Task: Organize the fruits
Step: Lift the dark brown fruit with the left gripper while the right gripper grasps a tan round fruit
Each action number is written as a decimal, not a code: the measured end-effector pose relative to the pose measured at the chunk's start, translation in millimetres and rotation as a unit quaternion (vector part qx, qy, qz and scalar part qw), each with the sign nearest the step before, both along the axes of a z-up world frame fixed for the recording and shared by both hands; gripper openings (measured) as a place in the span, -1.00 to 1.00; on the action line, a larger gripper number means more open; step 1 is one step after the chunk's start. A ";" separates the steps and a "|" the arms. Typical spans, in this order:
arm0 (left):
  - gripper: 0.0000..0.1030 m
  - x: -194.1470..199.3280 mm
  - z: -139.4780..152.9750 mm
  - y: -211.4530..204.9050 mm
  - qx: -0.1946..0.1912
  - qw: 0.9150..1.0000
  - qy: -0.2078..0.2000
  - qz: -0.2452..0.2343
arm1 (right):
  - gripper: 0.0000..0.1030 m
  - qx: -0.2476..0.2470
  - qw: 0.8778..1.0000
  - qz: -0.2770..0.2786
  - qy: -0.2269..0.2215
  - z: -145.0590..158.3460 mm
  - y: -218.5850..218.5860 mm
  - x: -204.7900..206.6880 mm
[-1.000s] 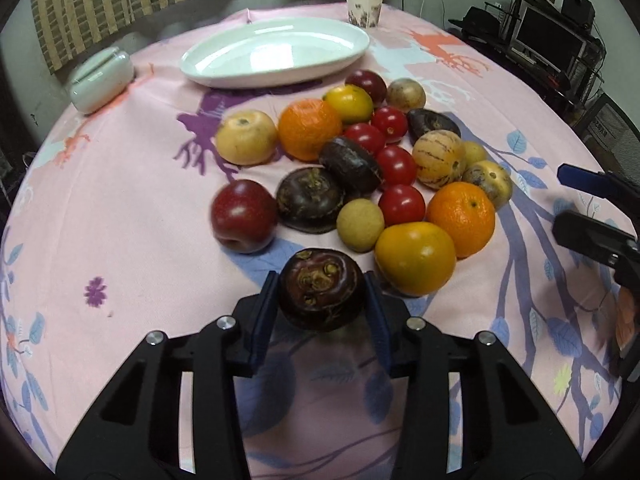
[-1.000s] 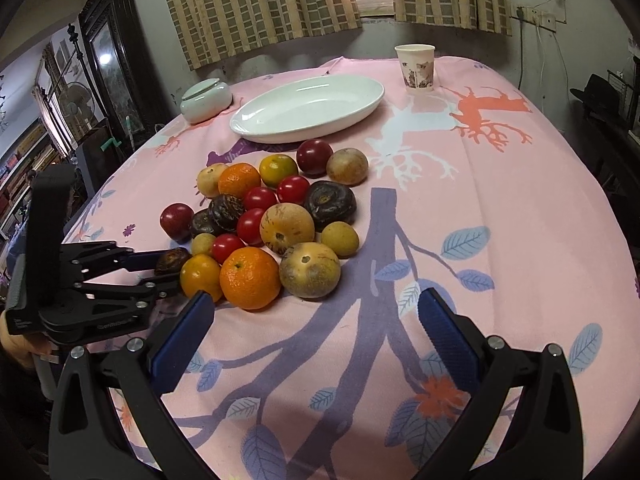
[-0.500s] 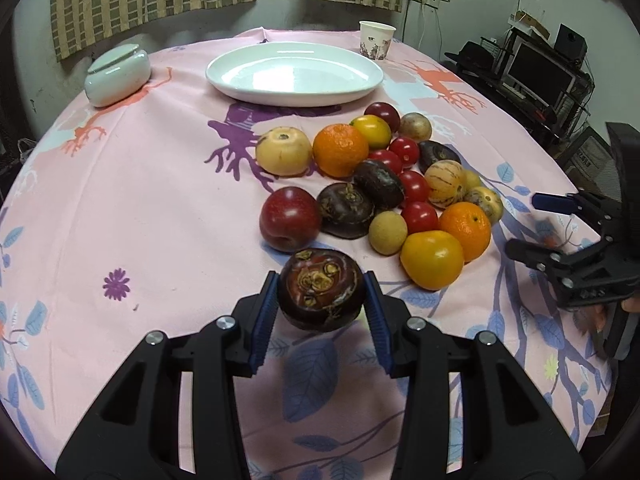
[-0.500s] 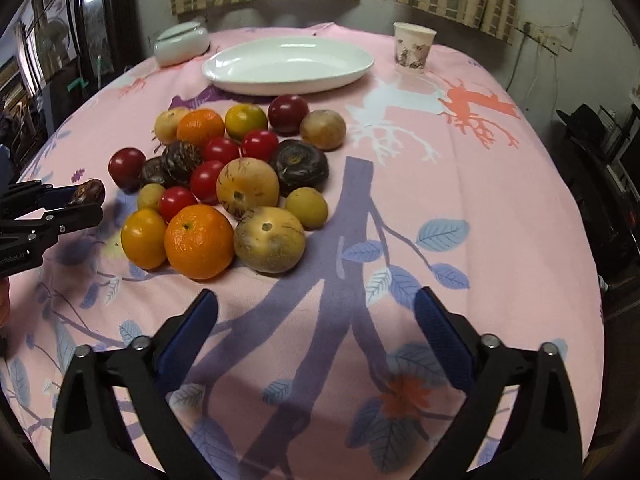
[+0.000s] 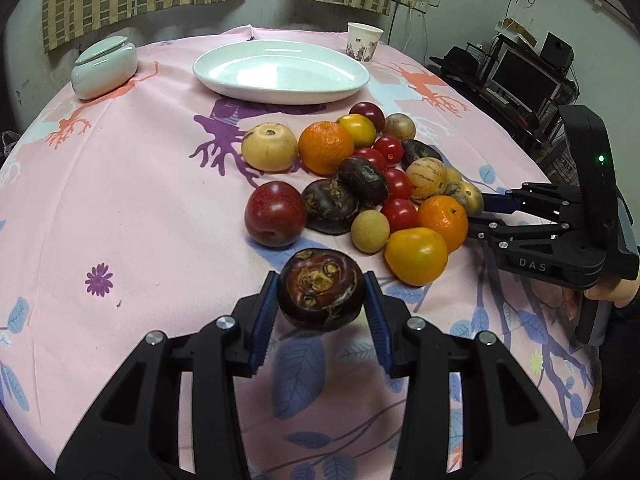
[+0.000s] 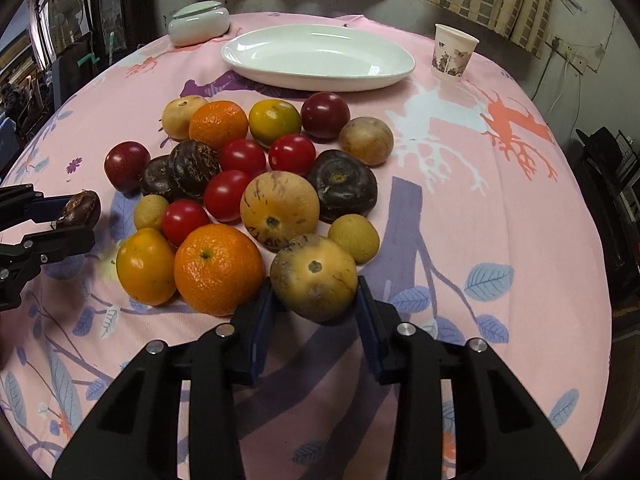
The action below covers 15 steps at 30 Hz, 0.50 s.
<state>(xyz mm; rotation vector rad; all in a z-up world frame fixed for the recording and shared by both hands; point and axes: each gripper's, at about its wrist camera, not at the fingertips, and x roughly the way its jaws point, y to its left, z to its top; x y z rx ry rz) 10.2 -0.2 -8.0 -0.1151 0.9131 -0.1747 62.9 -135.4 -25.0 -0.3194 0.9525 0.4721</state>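
Note:
My left gripper [image 5: 322, 304] is shut on a dark purple mangosteen [image 5: 321, 294] and holds it above the cloth, in front of the fruit pile. In the right wrist view that mangosteen [image 6: 80, 208] shows at the far left between the left fingers. My right gripper [image 6: 316, 308] has closed around a yellow-brown passion fruit [image 6: 314, 276] at the near edge of the pile, its blue pads against both sides. Several oranges, red tomatoes, plums, mangosteens and yellow fruits lie packed together [image 6: 256, 168]. An empty white oval plate [image 6: 318, 56] sits behind the pile.
A paper cup [image 6: 454, 52] stands right of the plate. A pale green lidded jar [image 6: 198, 24] sits at the far left. The round table has a pink patterned cloth [image 6: 500, 200]. Shelves with electronics [image 5: 520, 76] stand beyond the table's right edge.
My left gripper lifted the mangosteen and drew back from the pile. My right gripper moved forward to the pile and closed from wide open onto the passion fruit.

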 end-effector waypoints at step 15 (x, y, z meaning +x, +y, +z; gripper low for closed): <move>-0.17 37.1 60.3 0.7 0.032 0.999 -0.028 -0.008 | -0.25 0.041 0.992 0.032 -0.113 83.5 5.6 15.2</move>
